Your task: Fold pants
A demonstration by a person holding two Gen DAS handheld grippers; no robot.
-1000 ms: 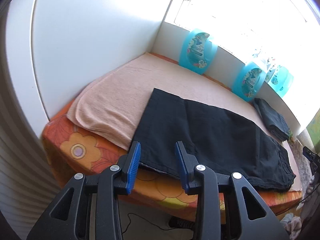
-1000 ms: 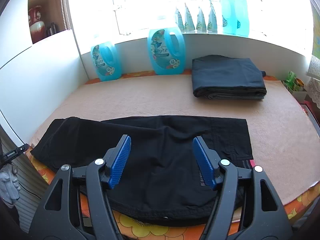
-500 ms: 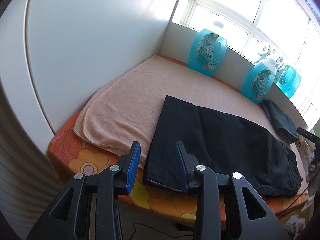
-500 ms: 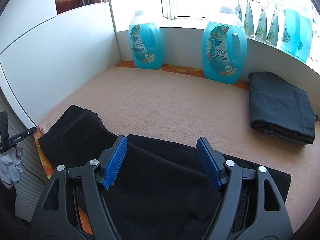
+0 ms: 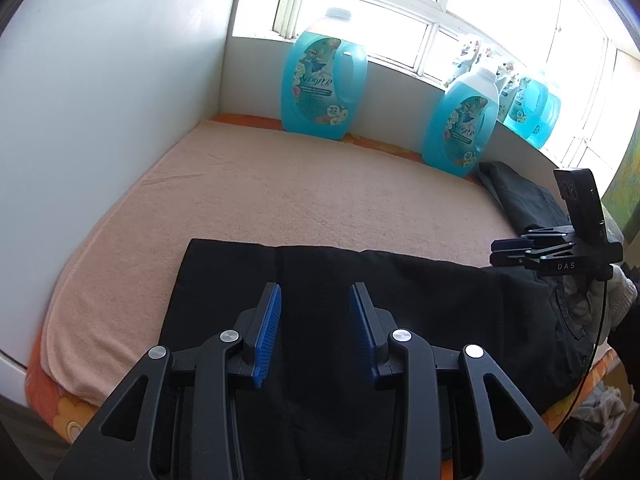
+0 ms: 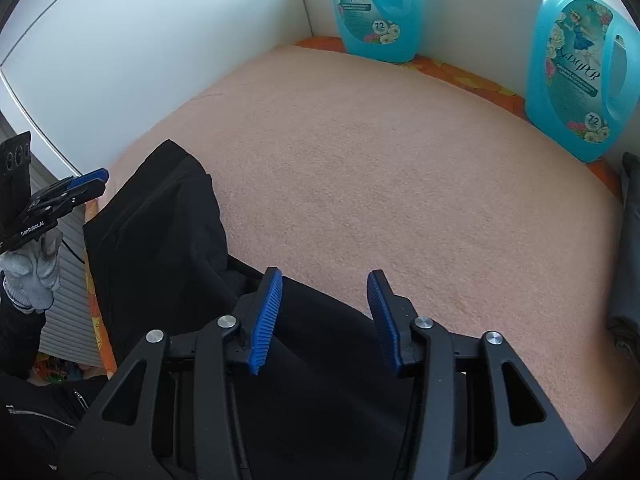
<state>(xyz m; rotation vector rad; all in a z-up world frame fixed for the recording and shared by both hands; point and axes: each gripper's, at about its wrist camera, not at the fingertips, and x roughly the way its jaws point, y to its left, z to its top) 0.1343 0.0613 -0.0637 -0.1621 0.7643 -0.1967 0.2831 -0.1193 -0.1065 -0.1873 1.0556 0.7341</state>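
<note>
Two detergent jugs [image 5: 323, 86] behind black pants [image 5: 400, 300], folded pile [image 5: 520, 196] right, both jaws apart, empty, right's just narrowed.

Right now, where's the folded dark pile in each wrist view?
Left wrist: folded dark pile at right, past the black pants, beside the second blue jug.
Right wrist: only a sliver at the far right edge.
Shared landmark: the peach towel.

Peach towel [image 5: 304, 188], blue detergent jugs [image 5: 322, 88], folded dark garment [image 5: 520, 196], window [image 5: 400, 12]
</note>
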